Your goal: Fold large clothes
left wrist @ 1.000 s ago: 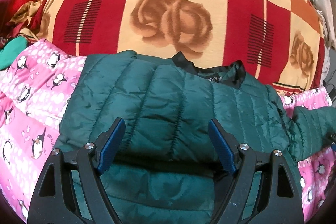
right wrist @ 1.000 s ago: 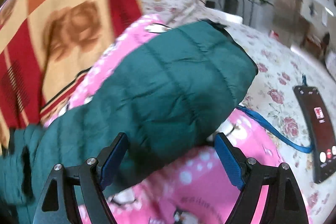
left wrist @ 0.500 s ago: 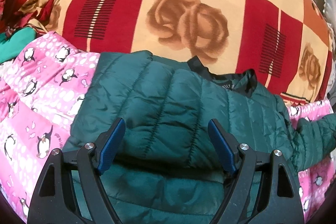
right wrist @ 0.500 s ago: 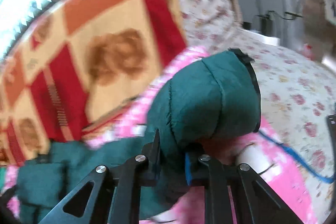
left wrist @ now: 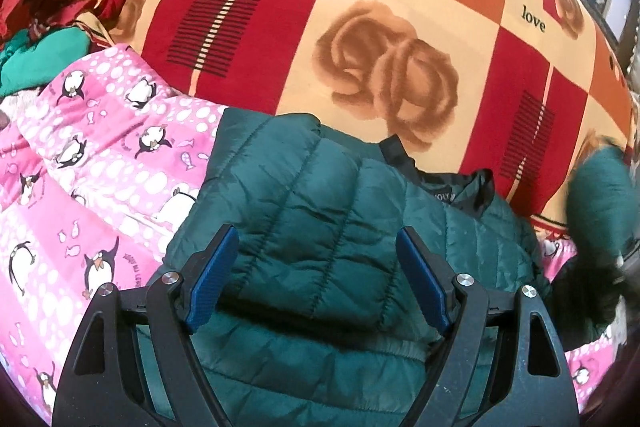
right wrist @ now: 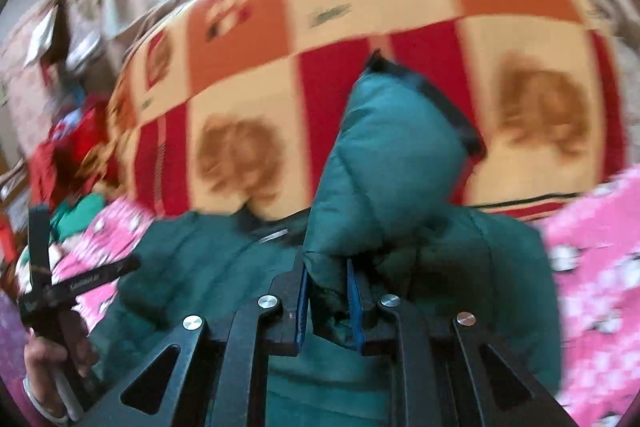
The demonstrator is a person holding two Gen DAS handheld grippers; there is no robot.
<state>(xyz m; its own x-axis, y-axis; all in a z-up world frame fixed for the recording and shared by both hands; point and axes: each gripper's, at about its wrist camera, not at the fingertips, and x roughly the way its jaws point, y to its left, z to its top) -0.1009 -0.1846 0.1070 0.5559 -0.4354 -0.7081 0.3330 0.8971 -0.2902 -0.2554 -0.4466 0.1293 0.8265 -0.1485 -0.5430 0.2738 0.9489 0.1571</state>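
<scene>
Your right gripper (right wrist: 328,301) is clamped on the sleeve (right wrist: 384,163) of the dark green quilted puffer jacket (left wrist: 320,211), which stands up puffy just ahead of its fingers, black cuff at the top. The jacket body lies ahead of and below your left gripper (left wrist: 316,279), whose jaws stand wide and empty above it, on the pink penguin quilt (left wrist: 92,155).
</scene>
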